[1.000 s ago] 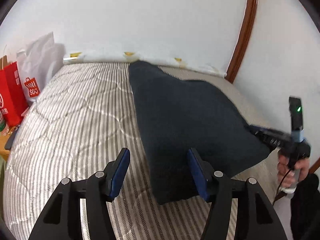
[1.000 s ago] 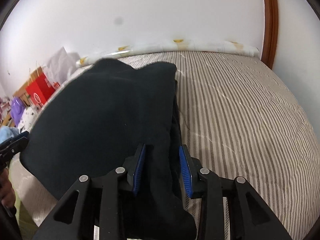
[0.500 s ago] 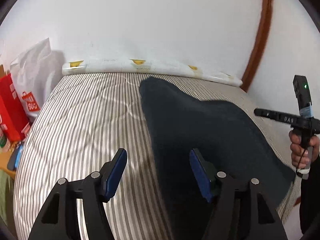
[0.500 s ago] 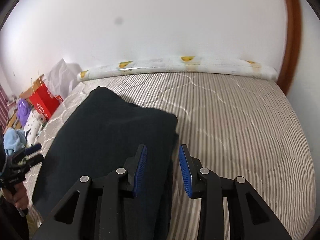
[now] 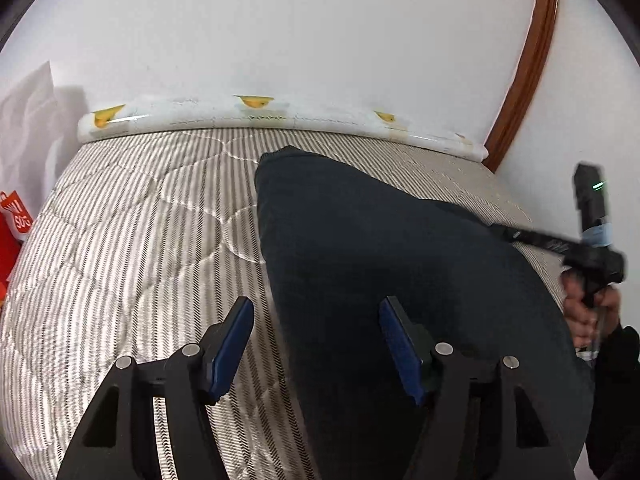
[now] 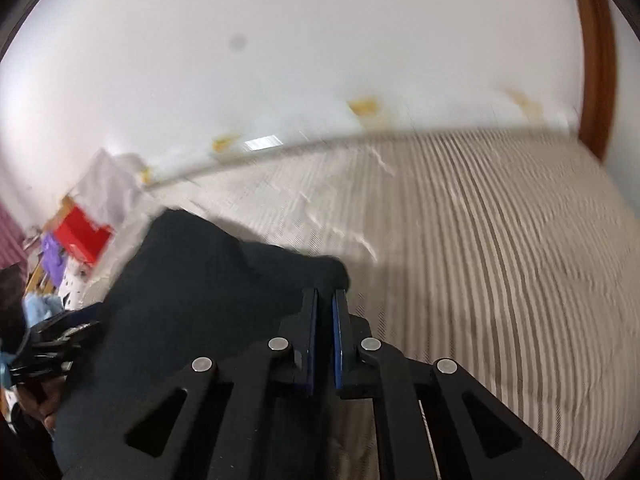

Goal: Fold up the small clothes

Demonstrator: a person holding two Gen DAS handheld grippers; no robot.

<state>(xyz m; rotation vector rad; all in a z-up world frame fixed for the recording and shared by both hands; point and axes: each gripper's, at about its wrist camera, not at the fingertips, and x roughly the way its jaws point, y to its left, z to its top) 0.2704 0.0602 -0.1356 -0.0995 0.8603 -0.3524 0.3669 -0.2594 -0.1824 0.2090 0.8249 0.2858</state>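
Note:
A dark navy garment [image 5: 380,248] lies spread on the striped bed, also seen in the blurred right wrist view as the garment [image 6: 192,280]. My left gripper [image 5: 316,316] is open, and the garment's left edge lies below and between its blue pads. My right gripper [image 6: 325,296] has its jaws closed together at the garment's near right corner, which seems pinched at the tips. From the left wrist view the right gripper [image 5: 496,230] meets the cloth's right edge, held by a hand [image 5: 580,300]. The left gripper [image 6: 60,336] shows blurred at the cloth's far side.
The striped quilted mattress [image 5: 140,220] ends at a white roll [image 5: 280,120] along the wall. A brown wooden frame [image 5: 528,60] rises at the right. A red bag [image 5: 12,232] and a white bag [image 5: 24,120] stand off the bed's left side.
My right jaws, apart over the cloth's edge before, have closed at its corner. Both grippers have swept sideways along the bed, and the garment has gone from raised and bunched to spread flatter.

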